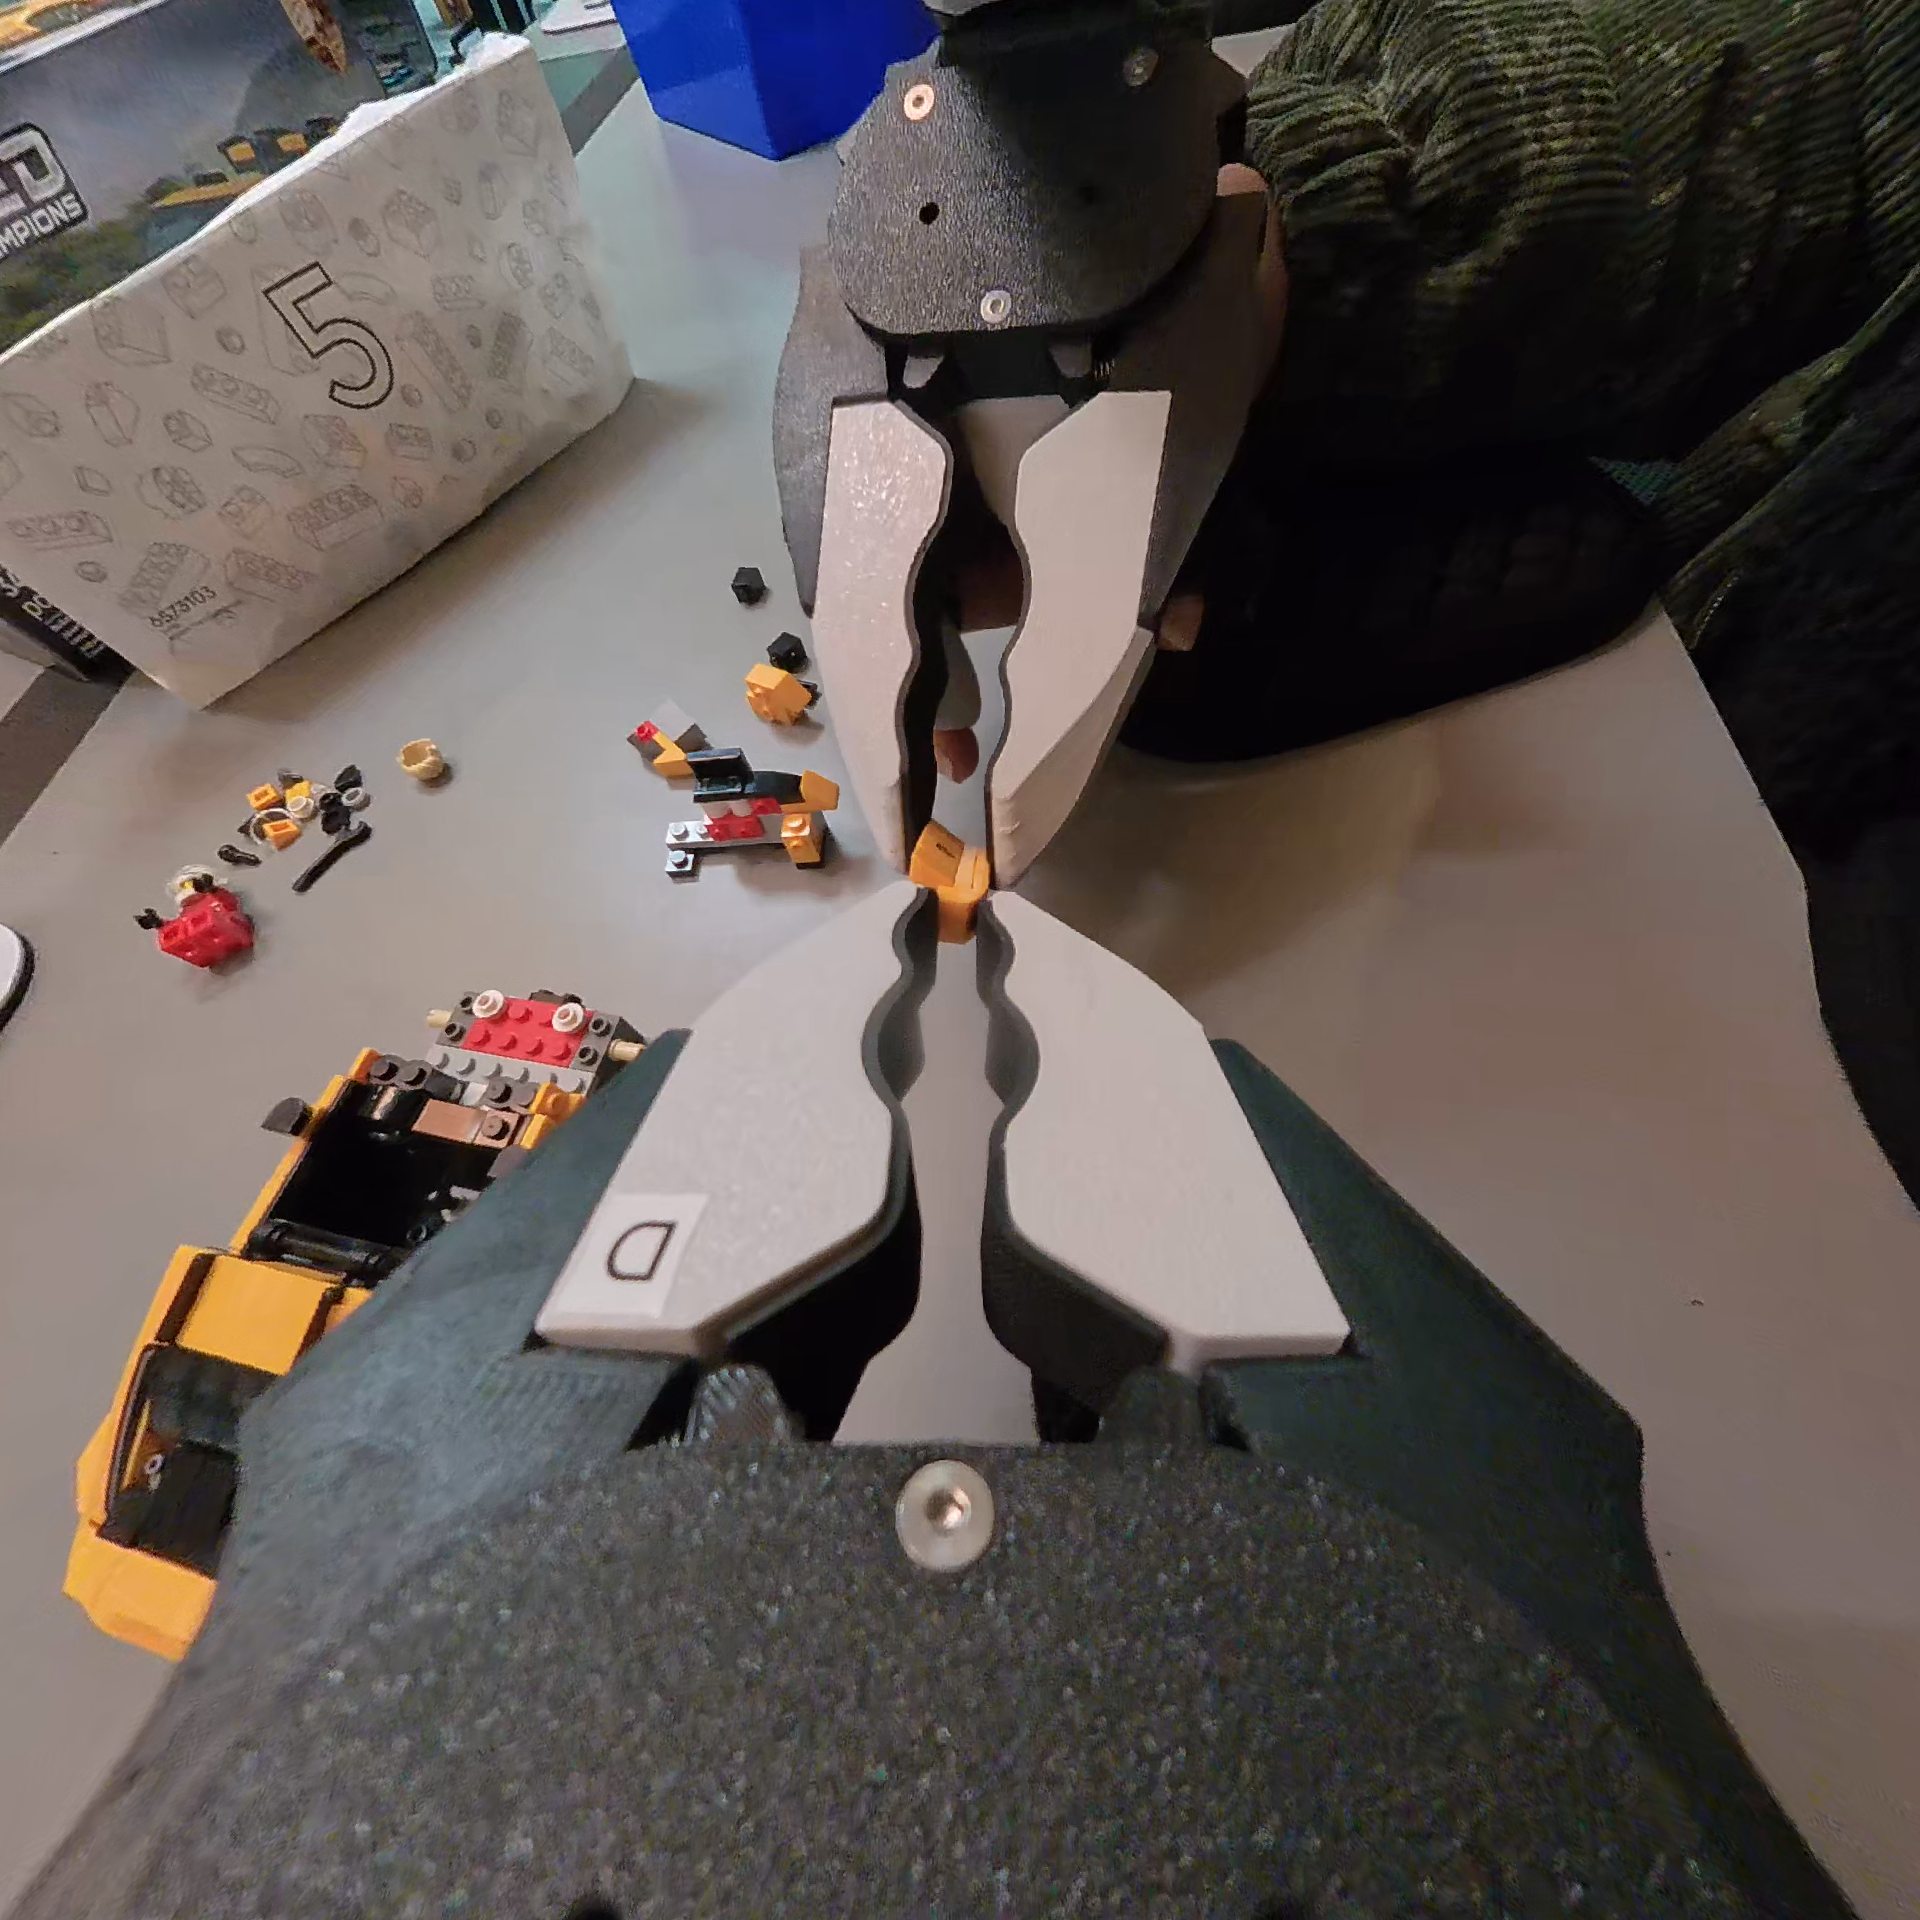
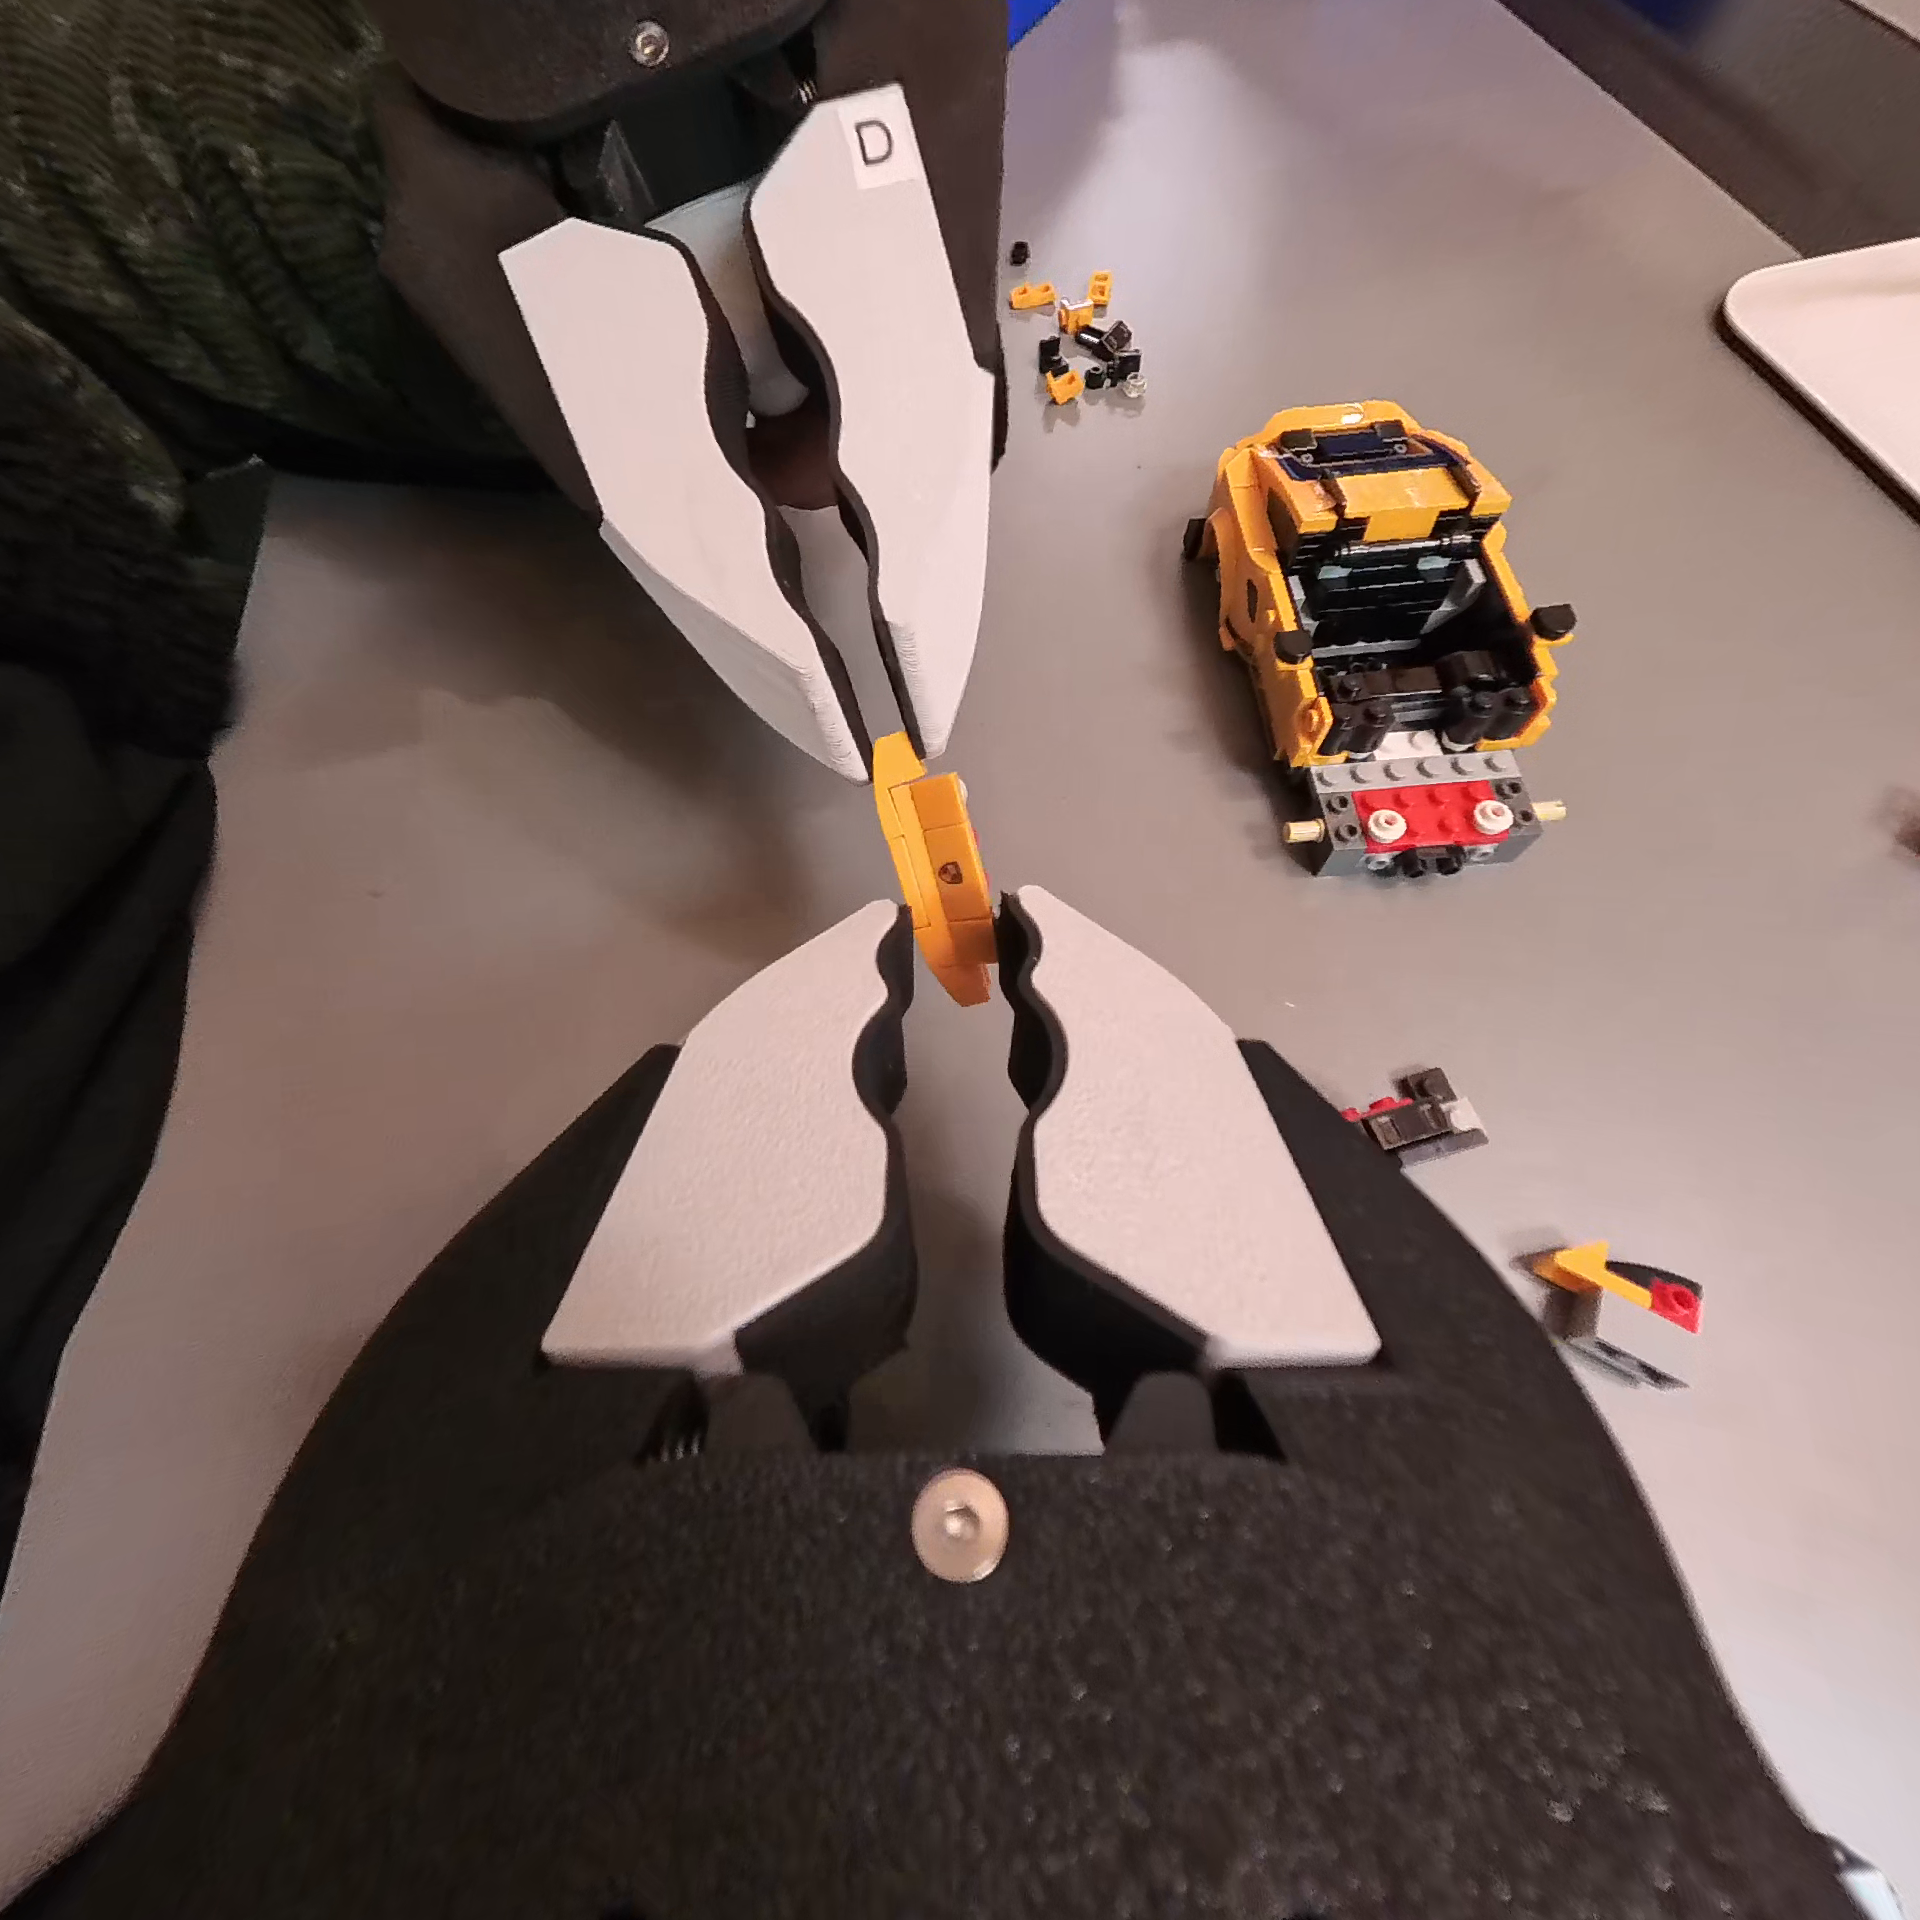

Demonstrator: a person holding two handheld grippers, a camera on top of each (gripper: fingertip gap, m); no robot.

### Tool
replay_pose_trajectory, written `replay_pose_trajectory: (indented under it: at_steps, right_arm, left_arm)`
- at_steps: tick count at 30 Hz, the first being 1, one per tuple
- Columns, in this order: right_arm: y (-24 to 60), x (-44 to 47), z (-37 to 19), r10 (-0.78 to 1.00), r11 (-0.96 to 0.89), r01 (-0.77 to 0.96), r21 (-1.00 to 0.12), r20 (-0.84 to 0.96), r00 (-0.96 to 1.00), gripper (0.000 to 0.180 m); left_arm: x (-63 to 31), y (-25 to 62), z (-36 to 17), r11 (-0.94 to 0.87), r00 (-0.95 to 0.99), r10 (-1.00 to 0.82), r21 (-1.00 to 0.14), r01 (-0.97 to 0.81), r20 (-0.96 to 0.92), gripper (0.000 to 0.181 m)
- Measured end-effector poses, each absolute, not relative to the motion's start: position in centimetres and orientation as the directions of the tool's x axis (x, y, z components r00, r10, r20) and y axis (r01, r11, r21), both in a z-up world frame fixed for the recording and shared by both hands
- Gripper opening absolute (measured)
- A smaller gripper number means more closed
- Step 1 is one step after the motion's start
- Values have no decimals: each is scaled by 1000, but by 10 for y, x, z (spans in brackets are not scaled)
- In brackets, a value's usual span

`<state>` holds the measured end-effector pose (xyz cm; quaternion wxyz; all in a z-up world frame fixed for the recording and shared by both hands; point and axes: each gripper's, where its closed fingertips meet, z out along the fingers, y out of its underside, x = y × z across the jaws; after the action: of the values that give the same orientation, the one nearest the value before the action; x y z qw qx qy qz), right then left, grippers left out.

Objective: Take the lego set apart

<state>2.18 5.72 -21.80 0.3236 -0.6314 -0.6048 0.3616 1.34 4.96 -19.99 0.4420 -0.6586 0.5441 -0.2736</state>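
Note:
A small orange lego piece is held in the air between both grippers, one at each end. My left gripper is shut on its near end, and my right gripper comes in from above, shut on the far end. In the right wrist view the orange piece stands upright between my right gripper and the left gripper. The partly stripped orange lego car lies on the grey table to the left. It also shows in the right wrist view.
Loose pieces lie scattered on the table: a small pile, a red piece and a subassembly. A white paper bag and a blue container stand behind. A white tray sits at the right. A green sleeve is close by. Less than 4 cm separates the two grippers' tips.

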Motion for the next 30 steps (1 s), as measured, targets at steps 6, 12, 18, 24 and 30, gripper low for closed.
replay_pose_trajectory:
  at_steps: [6, 12, 18, 24, 30]
  right_arm:
    - [59, 21, -219, 994, -111, 529, -841, -103, 44, 16]
    - [62, 21, -222, 992, -129, 536, -834, -111, 65, 16]
    - [63, 21, -224, 990, -141, 541, -829, -116, 80, 16]
    - [62, 21, -227, 988, -153, 551, -820, -131, 80, 16]
    - [61, 21, -228, 988, -154, 557, -816, -133, 78, 16]
  left_arm:
    - [13, 50, -200, -24, 260, -959, -880, -475, -114, 7]
    - [14, 49, -204, -44, 253, -963, -879, -475, -89, 6]
    - [14, 49, -207, -65, 248, -967, -878, -474, -62, 6]
    - [14, 47, -210, -80, 235, -971, -874, -479, -40, 6]
    - [14, 45, -211, -79, 219, -975, -875, -478, -32, 6]
